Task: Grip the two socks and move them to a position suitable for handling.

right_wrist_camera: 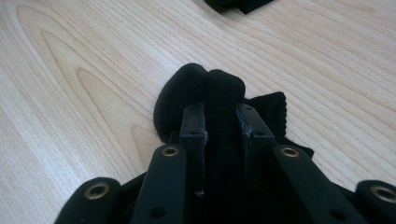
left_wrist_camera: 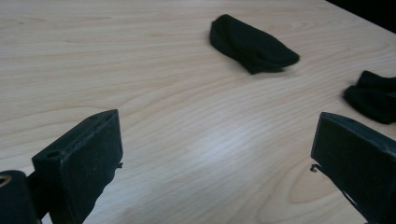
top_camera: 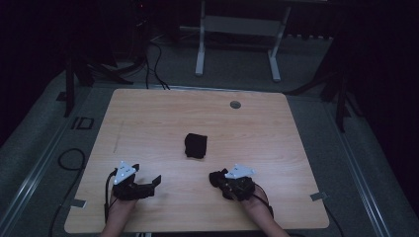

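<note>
A folded black cloth (top_camera: 196, 145) lies near the middle of the wooden table (top_camera: 276, 123); it also lies far ahead in the left gripper view (left_wrist_camera: 252, 44) and at the top edge of the right gripper view (right_wrist_camera: 233, 4). A second bunched black cloth (right_wrist_camera: 205, 86) rests on the table near the front right, with my right gripper (right_wrist_camera: 223, 114) shut on a fold of it. In the high view that gripper (top_camera: 217, 178) sits low over this cloth (top_camera: 213, 176). My left gripper (top_camera: 148, 175) stands open at the front left, its jaws (left_wrist_camera: 217, 154) wide apart over bare wood, and the second cloth (left_wrist_camera: 373, 95) lies off to its right.
A round grey cap (top_camera: 235, 104) sits in the table's far side. Beyond the table stands a white frame (top_camera: 200, 49) on grey floor. A black cable (top_camera: 69, 160) loops on the floor at the left. Both forearms enter over the front edge.
</note>
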`<state>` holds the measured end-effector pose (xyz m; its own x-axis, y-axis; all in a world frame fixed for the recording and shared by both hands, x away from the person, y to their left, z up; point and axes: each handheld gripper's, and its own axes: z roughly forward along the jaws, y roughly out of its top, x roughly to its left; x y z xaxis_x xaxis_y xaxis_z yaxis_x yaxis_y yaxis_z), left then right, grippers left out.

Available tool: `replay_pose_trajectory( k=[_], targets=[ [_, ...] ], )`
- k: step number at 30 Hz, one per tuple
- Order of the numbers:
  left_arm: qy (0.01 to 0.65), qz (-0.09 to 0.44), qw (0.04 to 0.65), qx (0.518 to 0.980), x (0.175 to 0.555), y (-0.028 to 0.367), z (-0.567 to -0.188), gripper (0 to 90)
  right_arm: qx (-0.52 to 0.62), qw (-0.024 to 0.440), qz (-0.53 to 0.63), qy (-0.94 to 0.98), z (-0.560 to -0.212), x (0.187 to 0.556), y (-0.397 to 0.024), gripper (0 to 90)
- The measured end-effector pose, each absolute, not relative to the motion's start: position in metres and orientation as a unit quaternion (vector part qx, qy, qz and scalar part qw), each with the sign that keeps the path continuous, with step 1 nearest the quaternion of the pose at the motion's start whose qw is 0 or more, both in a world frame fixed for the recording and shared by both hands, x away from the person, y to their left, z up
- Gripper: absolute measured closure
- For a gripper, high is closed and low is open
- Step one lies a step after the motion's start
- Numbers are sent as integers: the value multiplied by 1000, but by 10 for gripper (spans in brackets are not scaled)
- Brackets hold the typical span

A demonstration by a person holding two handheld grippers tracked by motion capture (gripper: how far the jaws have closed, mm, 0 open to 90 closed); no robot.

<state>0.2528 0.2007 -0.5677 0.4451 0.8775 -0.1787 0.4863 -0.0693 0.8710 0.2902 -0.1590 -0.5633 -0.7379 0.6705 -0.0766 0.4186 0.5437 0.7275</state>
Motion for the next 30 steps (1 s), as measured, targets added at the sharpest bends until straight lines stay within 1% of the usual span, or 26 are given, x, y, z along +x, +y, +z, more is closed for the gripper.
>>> replay_pose_trajectory(
  k=[2,3,4,5,6,7,8,10,11,12,13,15,17,18,20,21,22,23,26,27,29,30],
  targets=[
    [484,201,478,705,252,199,-568,24,319,172,358,861,-563,291,-159,732],
    [480,191,476,712,252,195,-567,24,315,170,358,862,-562,291,-159,721],
    [478,183,474,717,251,191,-567,24,312,157,363,864,-560,291,-159,649],
    [478,183,474,717,251,191,-567,25,312,157,363,864,-560,291,-159,649],
    [466,168,471,730,250,183,-566,25,310,145,369,864,-557,290,-160,592],
    [456,160,470,738,250,178,-566,26,301,146,383,861,-546,286,-162,509],
    [447,153,472,744,250,173,-565,41,299,145,395,857,-539,284,-164,476],
    [434,130,477,753,251,162,-564,58,296,156,413,847,-522,283,-171,455],
    [427,116,481,757,252,157,-564,67,295,171,416,843,-515,283,-175,450],
    [420,107,484,760,253,151,-562,110,297,186,417,839,-509,283,-179,436],
    [412,100,486,764,254,145,-561,154,301,188,418,836,-505,285,-183,430],
    [392,77,491,774,257,131,-559,158,312,177,423,832,-502,291,-191,430],
    [384,72,492,778,258,124,-558,221,317,171,418,834,-503,293,-193,430],
    [363,51,493,789,264,107,-556,254,328,149,400,843,-515,297,-193,438],
    [349,45,481,803,269,93,-557,290,327,143,386,851,-525,297,-192,455],
    [349,45,481,803,269,93,-557,316,327,140,381,853,-530,297,-191,467],
    [345,42,474,809,272,87,-558,316,327,140,381,853,-530,297,-191,467],
    [339,26,464,818,279,76,-562,344,331,134,369,858,-540,300,-190,507],
    [335,19,449,828,289,64,-567,362,340,134,352,861,-549,305,-191,543],
    [335,16,444,831,292,61,-568,373,343,132,346,863,-552,306,-191,581],
    [333,14,435,837,298,58,-571,380,340,126,339,868,-555,308,-192,630],
    [332,11,434,837,300,57,-572,406,341,124,341,867,-556,307,-192,667]
  ],
)
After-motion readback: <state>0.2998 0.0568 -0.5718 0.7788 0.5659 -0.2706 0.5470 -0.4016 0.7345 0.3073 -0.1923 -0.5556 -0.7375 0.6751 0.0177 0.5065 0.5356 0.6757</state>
